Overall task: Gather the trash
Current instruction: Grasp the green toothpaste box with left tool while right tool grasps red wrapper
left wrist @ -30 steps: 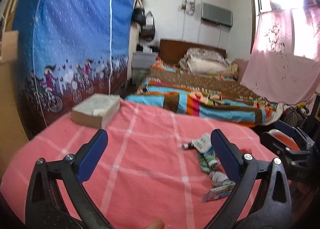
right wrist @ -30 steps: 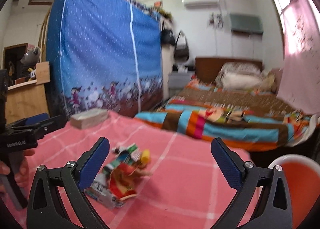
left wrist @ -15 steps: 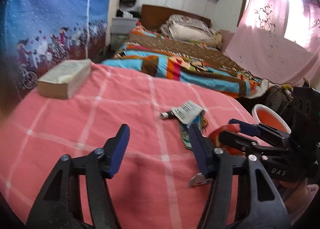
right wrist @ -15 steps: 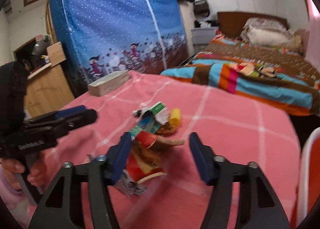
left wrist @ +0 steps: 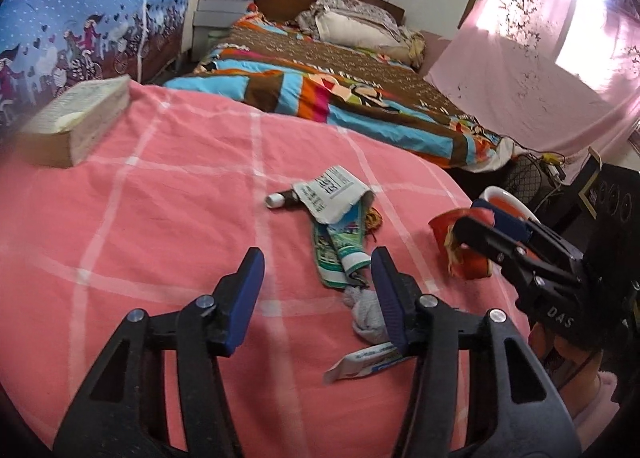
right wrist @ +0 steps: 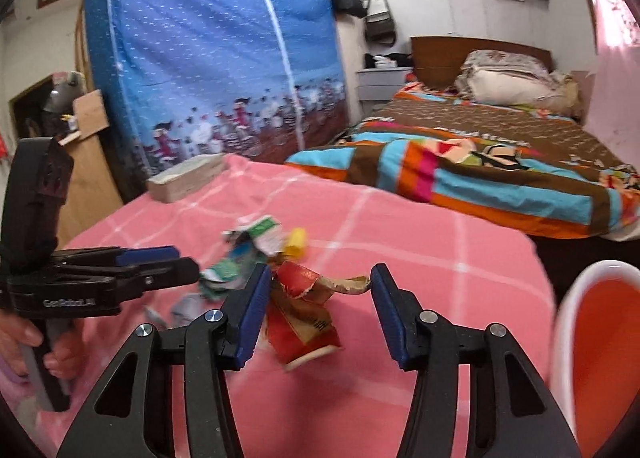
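Since both cameras sit low over the desk (left wrist: 160, 178), I only get its pink checked cloth; its near edge is cut off under my claws. Behind it is a bed (left wrist: 360, 70) with a striped quilt. An orange bin (right wrist: 600, 338) with a white rim stands at the desk's right edge, and the right view cuts off most of it.

My left claw (left wrist: 316, 258) is closing with nothing but cloth between its fingers. Its right finger covers part of the litter behind it. My right claw (right wrist: 316, 274) has the crushed red paper cup (right wrist: 304, 322) between its fingers. The left pad lies against the cup and a torn strip of rim reaches the right pad. I cannot tell whether it is actually squeezed or only bracketed.

A thick book-like block (left wrist: 76, 118) lies at the desk's far left corner.

The other trash sits mid-desk, just left of the cup. A green printed wrapper (left wrist: 332, 250) lies partly under a white printed paper (left wrist: 328, 194). A white and blue tube (left wrist: 364, 362) and a grey wad (left wrist: 366, 314) are half hidden behind my left claw's finger. A small white-capped bottle (left wrist: 280, 200) pokes out from under the paper. In the right view this heap is blurred, and a yellow scrap (right wrist: 296, 238) there is too smeared for me to identify.
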`<state>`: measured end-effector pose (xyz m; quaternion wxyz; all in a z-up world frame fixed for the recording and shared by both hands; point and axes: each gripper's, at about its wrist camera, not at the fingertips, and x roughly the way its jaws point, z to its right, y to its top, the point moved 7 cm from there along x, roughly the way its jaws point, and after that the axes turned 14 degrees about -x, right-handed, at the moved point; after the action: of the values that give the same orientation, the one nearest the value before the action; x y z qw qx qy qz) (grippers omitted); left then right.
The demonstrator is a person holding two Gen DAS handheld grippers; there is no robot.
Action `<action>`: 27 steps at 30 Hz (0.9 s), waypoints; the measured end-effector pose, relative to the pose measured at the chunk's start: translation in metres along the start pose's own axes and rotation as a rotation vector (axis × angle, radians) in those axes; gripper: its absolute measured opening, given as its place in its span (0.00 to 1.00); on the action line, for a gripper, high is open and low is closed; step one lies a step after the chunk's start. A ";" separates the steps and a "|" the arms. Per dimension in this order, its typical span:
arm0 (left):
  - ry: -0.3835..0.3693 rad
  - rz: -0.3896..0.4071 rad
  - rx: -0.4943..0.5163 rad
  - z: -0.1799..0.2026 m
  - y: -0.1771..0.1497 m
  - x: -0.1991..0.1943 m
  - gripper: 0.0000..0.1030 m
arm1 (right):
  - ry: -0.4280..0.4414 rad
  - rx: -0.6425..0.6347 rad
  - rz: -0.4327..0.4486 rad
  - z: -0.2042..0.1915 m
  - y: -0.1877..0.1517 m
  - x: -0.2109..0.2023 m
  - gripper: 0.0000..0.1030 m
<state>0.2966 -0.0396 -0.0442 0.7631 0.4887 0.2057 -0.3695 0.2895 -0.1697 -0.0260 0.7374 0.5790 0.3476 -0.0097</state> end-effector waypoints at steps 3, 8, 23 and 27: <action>0.015 -0.035 0.011 0.008 -0.001 0.011 0.55 | -0.010 0.018 -0.006 0.008 -0.003 -0.001 0.48; 0.079 -0.062 0.022 0.016 0.002 0.026 0.55 | -0.008 0.025 -0.016 0.012 -0.007 0.001 0.48; 0.106 -0.032 0.091 0.019 0.000 0.008 0.28 | -0.008 0.022 -0.014 0.012 -0.008 -0.002 0.48; -0.025 -0.066 0.026 0.026 0.001 -0.002 0.28 | -0.011 0.026 -0.008 0.014 -0.008 -0.004 0.48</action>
<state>0.2943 -0.0623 -0.0307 0.7466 0.4868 0.2075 -0.4031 0.2905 -0.1857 -0.0292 0.7316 0.5871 0.3458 -0.0204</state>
